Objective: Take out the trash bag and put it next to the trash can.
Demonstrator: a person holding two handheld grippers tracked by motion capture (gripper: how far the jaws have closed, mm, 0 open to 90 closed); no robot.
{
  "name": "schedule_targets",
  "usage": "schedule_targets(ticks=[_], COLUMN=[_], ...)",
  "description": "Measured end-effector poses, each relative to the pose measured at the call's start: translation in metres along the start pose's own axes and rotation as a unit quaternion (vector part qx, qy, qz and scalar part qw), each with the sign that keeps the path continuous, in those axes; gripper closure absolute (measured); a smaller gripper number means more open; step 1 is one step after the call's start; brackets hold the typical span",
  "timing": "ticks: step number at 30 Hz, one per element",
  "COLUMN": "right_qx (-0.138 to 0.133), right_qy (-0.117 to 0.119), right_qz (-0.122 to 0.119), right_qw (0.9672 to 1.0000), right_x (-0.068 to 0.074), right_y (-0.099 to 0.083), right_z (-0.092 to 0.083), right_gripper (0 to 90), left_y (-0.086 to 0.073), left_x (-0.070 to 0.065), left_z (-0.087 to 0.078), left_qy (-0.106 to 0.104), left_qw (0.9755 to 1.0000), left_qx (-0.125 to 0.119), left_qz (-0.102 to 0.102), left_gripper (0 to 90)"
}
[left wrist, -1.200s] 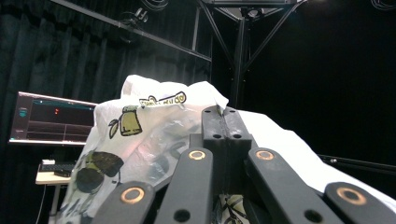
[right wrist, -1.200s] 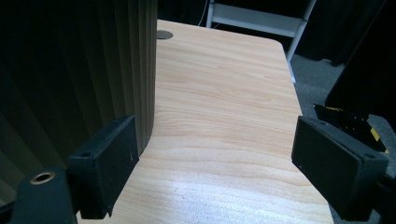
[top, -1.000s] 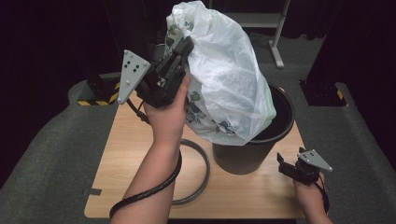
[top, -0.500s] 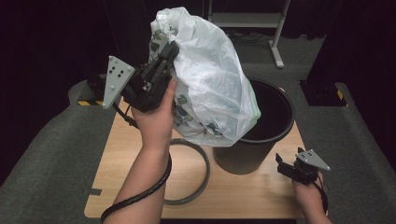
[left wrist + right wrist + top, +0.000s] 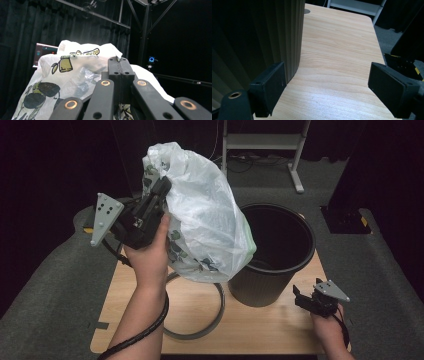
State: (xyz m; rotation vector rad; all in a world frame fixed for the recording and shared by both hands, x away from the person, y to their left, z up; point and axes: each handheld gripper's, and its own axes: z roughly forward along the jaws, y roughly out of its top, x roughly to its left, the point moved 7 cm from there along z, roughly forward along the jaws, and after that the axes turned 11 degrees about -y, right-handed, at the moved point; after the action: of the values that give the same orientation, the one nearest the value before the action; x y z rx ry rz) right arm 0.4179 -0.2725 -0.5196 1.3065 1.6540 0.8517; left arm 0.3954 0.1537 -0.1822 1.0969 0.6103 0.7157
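Observation:
A full white plastic bag (image 5: 205, 220) with printed pictures hangs in the air, left of and above a black ribbed bin (image 5: 275, 255) on the wooden table (image 5: 270, 325). My left gripper (image 5: 161, 187) is shut on the bag's upper edge and holds it up; in the left gripper view the closed jaws pinch the plastic bag (image 5: 75, 72) at its top. My right gripper (image 5: 299, 296) rests low at the table's front right, open, with the bin's wall (image 5: 257, 37) just beyond its left jaw and bare wood between the jaws.
A grey ring (image 5: 215, 317) lies flat on the table under the bag, in front of the bin. A white metal stand (image 5: 265, 142) is on the floor behind. Grey carpeted surfaces surround the table.
The left gripper has carried the bag leftward and slightly lower, farther off the bin's mouth. The right gripper has stayed put.

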Motion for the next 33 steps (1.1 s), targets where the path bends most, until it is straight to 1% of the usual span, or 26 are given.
schedule_targets(ticks=[4,8,11,13,15,19,21,23,27,30,33], right_qx=[0.007,0.017,0.020,0.027,0.037,0.062,0.074,0.089,0.109,0.133,0.133], right_qy=[0.008,0.014,0.018,0.022,0.023,0.022,0.025,0.022,0.022,0.024,0.029], right_qz=[-0.002,-0.002,-0.002,0.001,-0.002,-0.001,0.000,-0.002,0.000,0.009,0.008], right_qw=[0.9999,0.9998,0.9996,0.9994,0.9991,0.9979,0.9969,0.9958,0.9939,0.9908,0.9907], right_x=[0.002,0.004,0.004,0.006,0.007,0.009,0.009,0.009,0.009,0.009,0.008], right_y=[-0.003,-0.007,-0.009,-0.012,-0.015,-0.023,-0.027,-0.031,-0.037,-0.042,-0.042], right_z=[0.002,0.004,0.006,0.008,0.011,0.015,0.018,0.020,0.023,0.025,0.026], right_gripper=[14.8,14.8,14.8,14.9,14.8,14.8,14.8,14.9,15.2,15.8,15.8], left_y=[-0.006,-0.012,-0.018,-0.022,-0.025,-0.031,-0.034,-0.036,-0.042,-0.046,-0.050], left_x=[0.007,0.014,0.020,0.024,0.028,0.037,0.041,0.044,0.049,0.052,0.054], left_z=[-0.007,-0.012,-0.016,-0.017,-0.019,-0.022,-0.023,-0.025,-0.027,-0.029,-0.030], left_qy=[0.007,0.012,0.018,0.021,0.023,0.029,0.034,0.038,0.046,0.052,0.055], left_qw=[0.9999,0.9997,0.9992,0.9989,0.9985,0.9976,0.9971,0.9968,0.9958,0.9951,0.9944], left_qx=[0.013,0.021,0.034,0.040,0.046,0.057,0.062,0.066,0.074,0.080,0.086], left_qz=[0.001,-0.005,-0.008,-0.012,-0.016,-0.027,-0.027,-0.026,-0.026,-0.026,-0.026], left_gripper=[90.0,90.0,90.0,90.0,90.0,90.0,90.0,90.0,90.0,90.0,90.0])
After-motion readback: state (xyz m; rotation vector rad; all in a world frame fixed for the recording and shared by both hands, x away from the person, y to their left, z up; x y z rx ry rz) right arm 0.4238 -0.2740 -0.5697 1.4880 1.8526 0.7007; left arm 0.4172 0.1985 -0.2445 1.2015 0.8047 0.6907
